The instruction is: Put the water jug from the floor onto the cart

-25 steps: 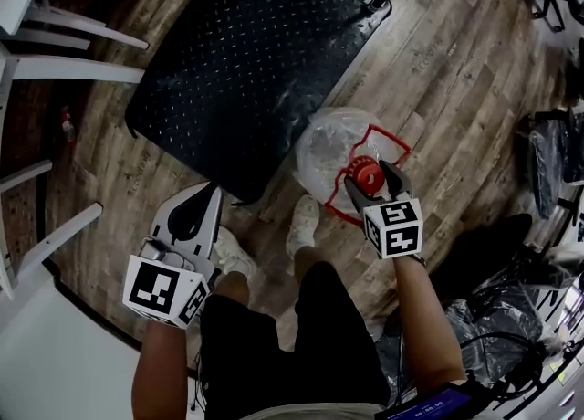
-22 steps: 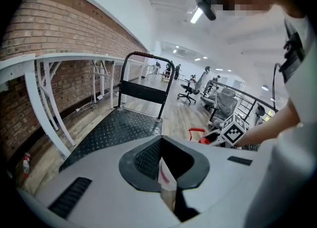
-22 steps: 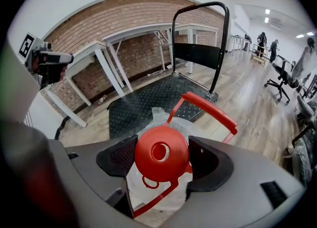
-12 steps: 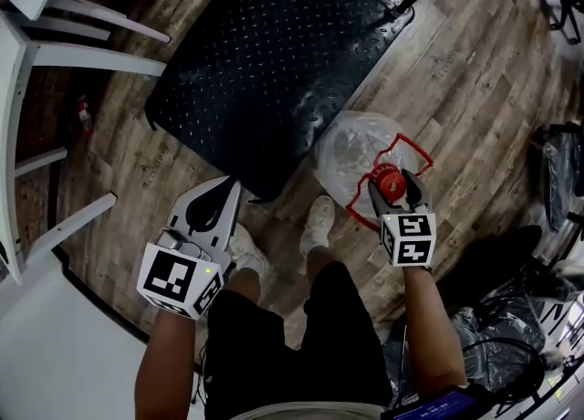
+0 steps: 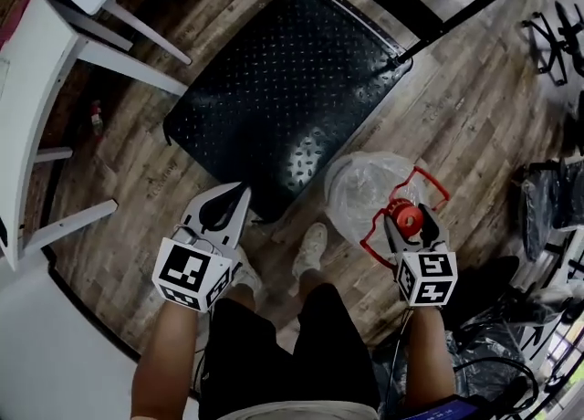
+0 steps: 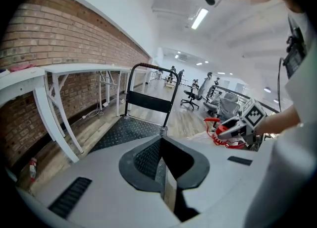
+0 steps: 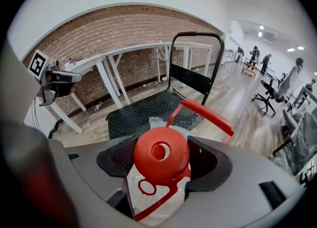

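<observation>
The right gripper (image 5: pixel 408 225) is clamping the red cap (image 7: pixel 161 153) of the water jug (image 5: pixel 365 192), with one jaw pressing on each side of it. The jug is standing upright over the wooden floor (image 5: pixel 474 117), just beside the near right edge of the cart (image 5: pixel 274 89) and close to its near corner. No view is showing whether its base is resting on the boards or hanging just clear of them. The left gripper (image 5: pixel 235 201) is hovering over the floor off the cart's near edge, its jaws pressed together on nothing.

The jug is looking clear and thin-walled, wrapped in crinkled film. It is probably weighing a good deal if full, though the water level is not showing. The cap is smooth, round plastic, so a pinch there is likely risking a slip or a swing once the load is hanging from it. The stiff red handle (image 7: pixel 208 114) rising beside the cap is looking like the safer hold, with the idle gripper steadying the body. The step in hand is appearing to be the lift across onto the cart's black studded platform, which is lying near
</observation>
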Tool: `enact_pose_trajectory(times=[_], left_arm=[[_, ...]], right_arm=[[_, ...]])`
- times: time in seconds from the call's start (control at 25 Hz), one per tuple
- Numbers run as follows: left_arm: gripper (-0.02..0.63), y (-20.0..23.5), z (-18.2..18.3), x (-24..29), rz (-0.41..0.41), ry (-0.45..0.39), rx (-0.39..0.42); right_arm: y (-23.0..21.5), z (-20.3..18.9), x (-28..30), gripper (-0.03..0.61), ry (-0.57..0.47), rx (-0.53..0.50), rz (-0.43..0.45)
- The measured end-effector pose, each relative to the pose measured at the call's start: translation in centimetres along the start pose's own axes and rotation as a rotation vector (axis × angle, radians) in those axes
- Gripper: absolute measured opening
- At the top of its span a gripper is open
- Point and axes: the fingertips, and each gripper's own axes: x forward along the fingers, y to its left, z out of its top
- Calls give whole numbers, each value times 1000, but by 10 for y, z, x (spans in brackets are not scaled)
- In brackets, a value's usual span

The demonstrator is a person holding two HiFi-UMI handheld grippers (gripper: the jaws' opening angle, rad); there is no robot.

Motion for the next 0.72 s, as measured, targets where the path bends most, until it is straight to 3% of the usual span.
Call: enact_pose_trajectory(times=[0.36, 0.72], left_arm=[[-1, 36, 21, -42, 78, -74, -64], [0, 88, 2, -94, 205, -95, -137]], right_arm=[[39, 110, -40, 314, -70, -134, 60], [139, 172, 0, 314, -105, -257, 217]])
